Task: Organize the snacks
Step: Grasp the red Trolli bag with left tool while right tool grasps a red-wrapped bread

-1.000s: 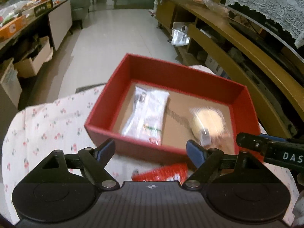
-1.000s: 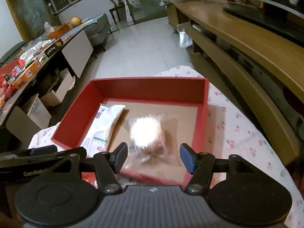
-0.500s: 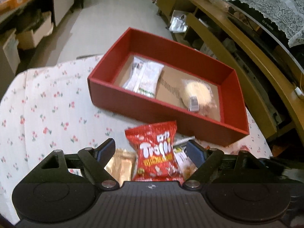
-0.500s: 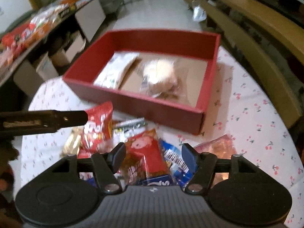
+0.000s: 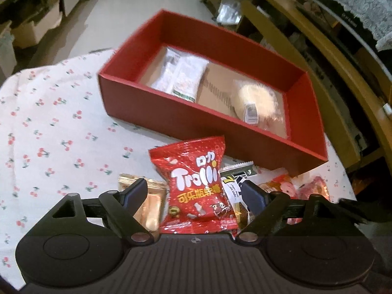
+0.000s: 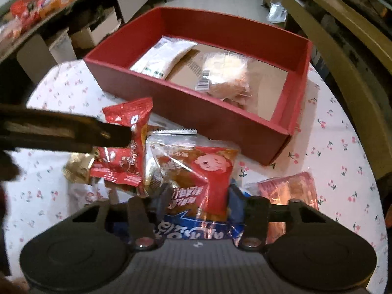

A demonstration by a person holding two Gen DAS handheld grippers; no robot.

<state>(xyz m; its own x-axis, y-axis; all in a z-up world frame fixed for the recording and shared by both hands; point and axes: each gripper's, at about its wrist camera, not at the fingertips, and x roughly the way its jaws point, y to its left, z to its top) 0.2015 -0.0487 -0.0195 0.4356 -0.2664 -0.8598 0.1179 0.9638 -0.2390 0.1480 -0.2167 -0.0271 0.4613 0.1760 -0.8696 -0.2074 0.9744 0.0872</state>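
A red box (image 5: 171,120) (image 6: 196,112) stands on the cherry-print tablecloth. In it lie a white packet (image 5: 181,76) (image 6: 161,58) and a clear bag with a round pastry (image 5: 257,100) (image 6: 225,76). A pile of snacks lies in front of it. My left gripper (image 5: 194,192) is open, its fingers either side of a red Trolli bag (image 5: 193,186) without pressing it. My right gripper (image 6: 199,196) is closing on a red cartoon-face packet (image 6: 203,169), pads against its sides. One of the left gripper's fingers (image 6: 110,134) crosses the right wrist view.
The pile also holds a gold packet (image 5: 152,196) (image 6: 78,166), a blue packet (image 6: 196,227), a black-and-white packet (image 5: 235,178) and a pink packet (image 6: 289,191). A wooden bench (image 5: 343,73) runs along the right. Cardboard boxes (image 5: 36,27) sit on the floor at left.
Both grippers have drawn back from the box and sunk over the snack pile. The right jaws have narrowed around the cartoon-face packet. The Trolli bag now sits between the left fingers.
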